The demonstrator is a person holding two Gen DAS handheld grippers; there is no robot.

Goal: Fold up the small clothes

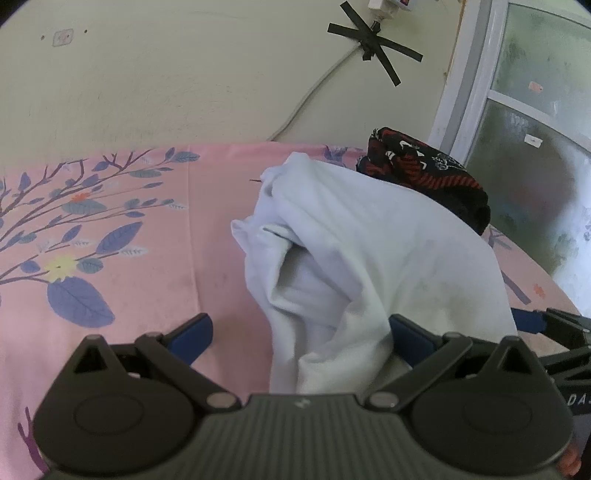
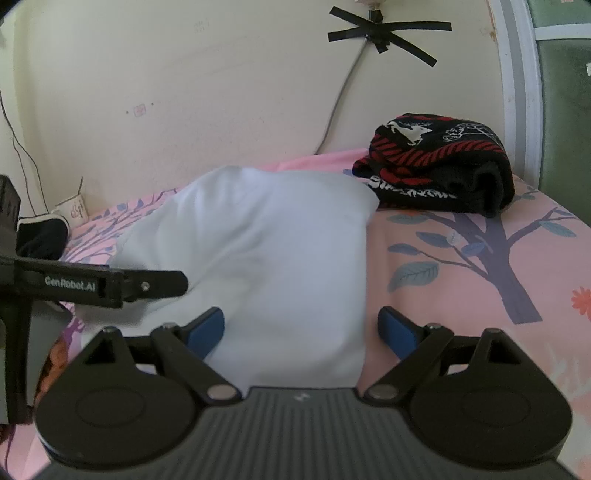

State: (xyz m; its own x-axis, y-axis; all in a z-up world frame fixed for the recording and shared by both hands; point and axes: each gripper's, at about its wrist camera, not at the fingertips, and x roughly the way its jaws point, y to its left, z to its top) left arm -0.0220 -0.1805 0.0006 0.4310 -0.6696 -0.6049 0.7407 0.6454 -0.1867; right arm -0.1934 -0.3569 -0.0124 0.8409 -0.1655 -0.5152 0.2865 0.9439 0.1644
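Both tongs stand wide open, blue pads far apart, nothing pinched. Left tongs [image 1: 301,339] hover low over the pink floral sheet [image 1: 155,258]; the white garment [image 1: 354,251] lies rumpled between the pads, heaped up and draped over the right pad, left pad clear of it on bare sheet. Right tongs [image 2: 301,332] also straddle the white garment [image 2: 266,251]: cloth near the left pad, its right edge running just inside the right pad; contact with either pad cannot be told.

White garment sits mid-sheet, loosely bunched with a fold opening toward the left tongs, smoother on the right side.

Around it: black and red patterned garment [image 2: 436,166], bundled, behind and to the right of the white one, near the wall and the window frame [image 2: 517,92]; in the left wrist view the white cloth hides its near edge. Left tongs' black arm [image 2: 110,284] reaches in from the left in the right wrist view, tip at the white cloth's left side. Far left: a white cup [image 2: 74,210] and a dark bundle [image 2: 40,236] by the wall. A cable [image 2: 343,92] runs down the wall from black tape strips [image 2: 384,33].

Open room: bare sheet left of the white garment in the left wrist view, bare sheet right of it in the right wrist view. Sheet ends at the wall behind.
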